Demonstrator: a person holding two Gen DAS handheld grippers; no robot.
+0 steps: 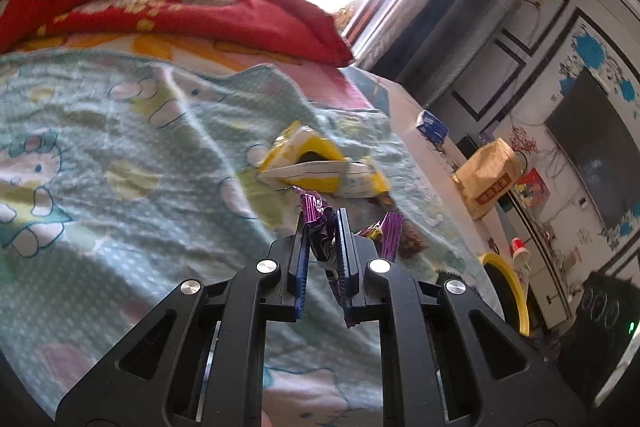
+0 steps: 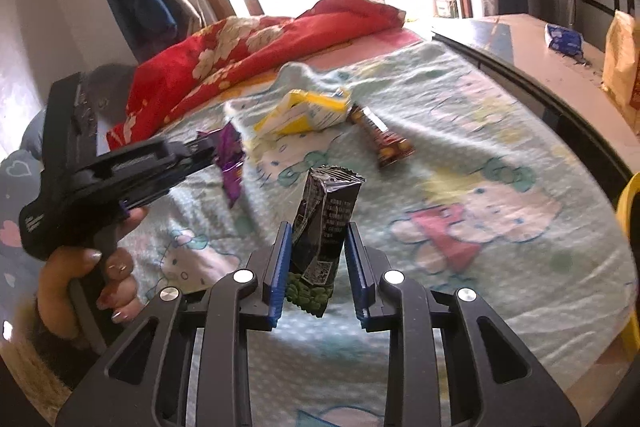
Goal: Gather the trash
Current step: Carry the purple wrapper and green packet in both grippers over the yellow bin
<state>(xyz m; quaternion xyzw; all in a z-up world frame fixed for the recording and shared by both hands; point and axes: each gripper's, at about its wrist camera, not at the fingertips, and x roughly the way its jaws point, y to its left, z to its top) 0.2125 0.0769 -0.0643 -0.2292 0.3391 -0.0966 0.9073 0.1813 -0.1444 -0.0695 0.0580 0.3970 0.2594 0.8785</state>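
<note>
Trash is already in both claws. In the left wrist view, the left gripper (image 1: 323, 223) is closed on a crumpled purple wrapper (image 1: 320, 227), pinched between its blue pads just below frame centre, the foil sticking up past the fingertips. In the right wrist view, the right gripper (image 2: 318, 239) holds a black snack packet (image 2: 326, 223) upright between its pads; the packet's long axis runs roughly along the fingers, its torn top toward frame centre and its green end low between the pads. The left pad presses the packet, while a thin gap seems to show at the right pad, so the grip looks loose.

Outward on the cartoon-print blanket (image 2: 500, 155), the rest lies ahead of both claws: a flattened yellow carton (image 2: 304, 113) above centre, and a dark red wrapper (image 2: 384, 143) just to its right, long axis slanting down-right. From the right claw these lie straight ahead and slightly up-frame; the red wrapper looks nearer the right gripper. The yellow bin (image 1: 508, 291) shows at the lower right of the left view, beside the bed edge, so unloading probably means swinging right.
</note>
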